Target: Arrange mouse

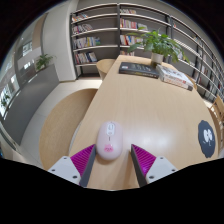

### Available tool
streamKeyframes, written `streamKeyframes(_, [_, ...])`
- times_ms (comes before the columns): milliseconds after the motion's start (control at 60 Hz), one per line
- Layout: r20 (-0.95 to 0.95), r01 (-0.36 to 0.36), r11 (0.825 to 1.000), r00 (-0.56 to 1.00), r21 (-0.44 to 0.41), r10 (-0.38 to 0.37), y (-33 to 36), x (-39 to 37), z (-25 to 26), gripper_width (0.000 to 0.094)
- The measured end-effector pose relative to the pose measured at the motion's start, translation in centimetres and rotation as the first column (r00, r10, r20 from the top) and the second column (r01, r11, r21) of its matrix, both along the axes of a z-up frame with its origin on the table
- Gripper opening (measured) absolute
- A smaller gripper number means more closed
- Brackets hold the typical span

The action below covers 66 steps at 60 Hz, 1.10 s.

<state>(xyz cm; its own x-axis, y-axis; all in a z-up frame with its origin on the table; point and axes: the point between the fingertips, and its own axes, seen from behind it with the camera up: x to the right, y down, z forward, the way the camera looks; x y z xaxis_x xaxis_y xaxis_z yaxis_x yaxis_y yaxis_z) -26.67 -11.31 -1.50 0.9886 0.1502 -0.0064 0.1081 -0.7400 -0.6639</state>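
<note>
So the gripper (110,162) sits at the bottom middle of the frame with its two fingers spread apart, pink pads (82,160) facing inward. The mouse (108,139), a white one with a pinkish tint, is lying on the wooden table (150,105) right between the fingertips and poking a bit ahead of them, slightly nearer the left finger. There's a gap on the right side for sure, so nothing is pinching it, it's just resting on the table by itself.

Further up the table, around the upper middle of the frame, there's a dark keyboard (138,69). Just right of that is a stack of books or boxes (176,77), and behind them a leafy green plant (160,43). Over at the right edge of the frame there's a black round thing (206,136) with a white mark on it, can't really tell what it is. Bookshelves (100,30) run across the top of the frame, and the upper left has windows (18,75) with another small plant (42,62) next to them.
</note>
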Motion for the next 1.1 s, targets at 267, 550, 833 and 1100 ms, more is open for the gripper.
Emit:
streamKeyframes(267, [-0.011, 0.028, 1.000, 1.000, 0.011, -0.028, 3.9, -0.3, -0.2, 0.0432])
streamKeyframes(550, [-0.067, -0.015, 1.000, 0.998, -0.006, 0.014, 5.0, 1.3, 3.8, 0.0319])
streamKeyframes(833, [-0.020, 0.041, 0.932, 0.999, 0.359, -0.036, 11.9, 17.8, 27.1, 0.0317])
streamKeyframes(1100, [0.032, 0.134, 0.929, 0.987, 0.344, -0.155, 10.2, 37.2, 25.0, 0.0317])
